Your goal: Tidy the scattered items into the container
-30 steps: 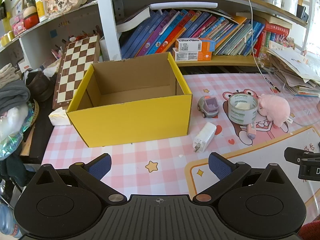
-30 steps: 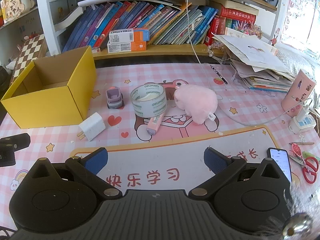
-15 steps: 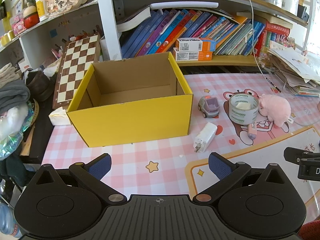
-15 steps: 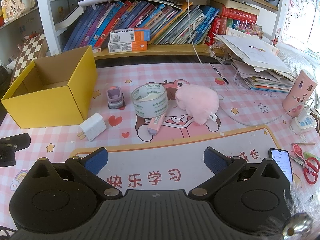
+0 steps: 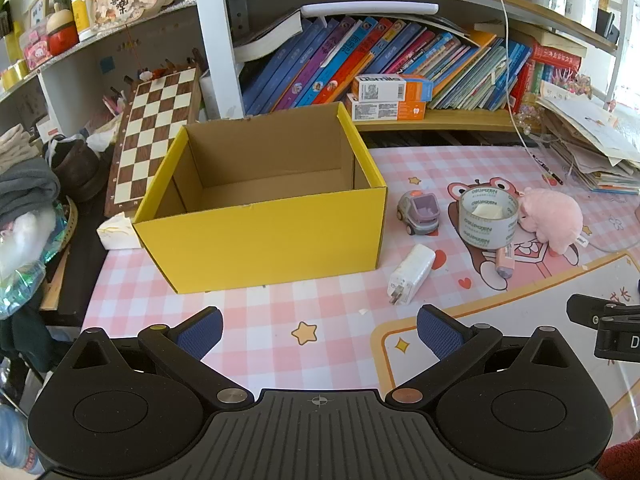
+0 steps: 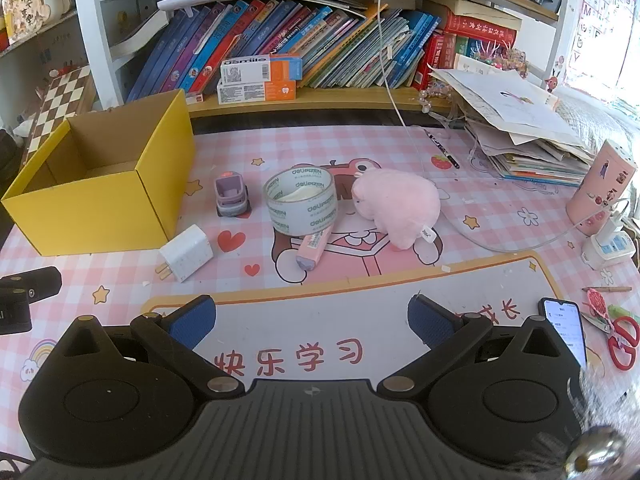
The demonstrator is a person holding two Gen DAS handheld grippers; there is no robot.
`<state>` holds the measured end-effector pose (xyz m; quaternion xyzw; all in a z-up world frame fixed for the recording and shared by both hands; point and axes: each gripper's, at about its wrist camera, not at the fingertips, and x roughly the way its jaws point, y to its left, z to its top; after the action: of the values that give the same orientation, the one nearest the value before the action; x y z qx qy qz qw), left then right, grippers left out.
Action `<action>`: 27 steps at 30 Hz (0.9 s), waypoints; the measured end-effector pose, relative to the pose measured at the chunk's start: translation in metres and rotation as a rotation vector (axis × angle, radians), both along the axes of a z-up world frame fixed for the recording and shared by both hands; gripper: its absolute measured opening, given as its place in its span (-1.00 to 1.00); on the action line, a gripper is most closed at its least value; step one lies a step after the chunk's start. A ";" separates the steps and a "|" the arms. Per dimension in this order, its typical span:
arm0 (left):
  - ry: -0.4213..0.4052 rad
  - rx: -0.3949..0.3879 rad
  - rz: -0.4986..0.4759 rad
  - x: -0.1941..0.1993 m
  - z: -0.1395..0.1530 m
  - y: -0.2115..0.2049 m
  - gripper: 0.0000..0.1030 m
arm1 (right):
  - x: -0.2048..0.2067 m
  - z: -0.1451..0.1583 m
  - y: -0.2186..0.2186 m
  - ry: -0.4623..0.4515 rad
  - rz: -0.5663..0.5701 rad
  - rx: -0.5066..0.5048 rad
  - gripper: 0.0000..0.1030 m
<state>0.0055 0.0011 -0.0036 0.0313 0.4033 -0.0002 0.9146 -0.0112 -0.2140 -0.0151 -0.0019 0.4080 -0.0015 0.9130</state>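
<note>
An empty yellow cardboard box (image 5: 264, 240) (image 6: 92, 216) stands open on the pink checked mat. To its right lie a white charger (image 5: 412, 274) (image 6: 186, 253), a small grey-purple toy car (image 5: 420, 214) (image 6: 231, 200), a clear tape roll (image 5: 488, 218) (image 6: 302, 204), a pink eraser (image 5: 505, 262) (image 6: 314, 248) and a pink plush toy (image 5: 554, 222) (image 6: 394, 204). My left gripper (image 5: 319, 332) is open and empty, in front of the box. My right gripper (image 6: 310, 322) is open and empty, in front of the tape roll.
A bookshelf (image 6: 280, 96) runs along the back. A chessboard (image 5: 156, 132) leans left of the box. A paper stack (image 6: 520, 136), pink cup (image 6: 600, 196), power adapter (image 6: 608, 248), phone (image 6: 564, 332) and red scissors (image 6: 622, 340) sit at the right.
The right gripper has edged slightly forward toward the items. The left gripper has barely moved. Both stay open and empty.
</note>
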 end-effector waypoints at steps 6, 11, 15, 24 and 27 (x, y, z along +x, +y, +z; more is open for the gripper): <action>0.002 0.000 0.001 0.001 -0.001 0.001 1.00 | 0.001 0.000 0.000 0.002 0.000 -0.001 1.00; 0.003 -0.001 0.000 0.002 -0.001 0.001 1.00 | 0.002 -0.001 0.000 0.003 -0.001 0.000 1.00; 0.005 -0.001 -0.001 0.003 -0.001 0.001 1.00 | 0.003 -0.001 0.000 0.005 -0.001 -0.001 1.00; 0.012 -0.002 -0.003 0.006 -0.003 0.000 1.00 | 0.006 -0.003 -0.001 0.012 -0.002 0.000 1.00; 0.016 -0.002 -0.002 0.007 -0.004 0.000 1.00 | 0.007 -0.004 -0.001 0.015 -0.001 0.001 1.00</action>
<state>0.0121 0.0011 -0.0072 0.0308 0.4103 -0.0020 0.9114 -0.0045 -0.2149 -0.0189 -0.0011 0.4149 -0.0019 0.9099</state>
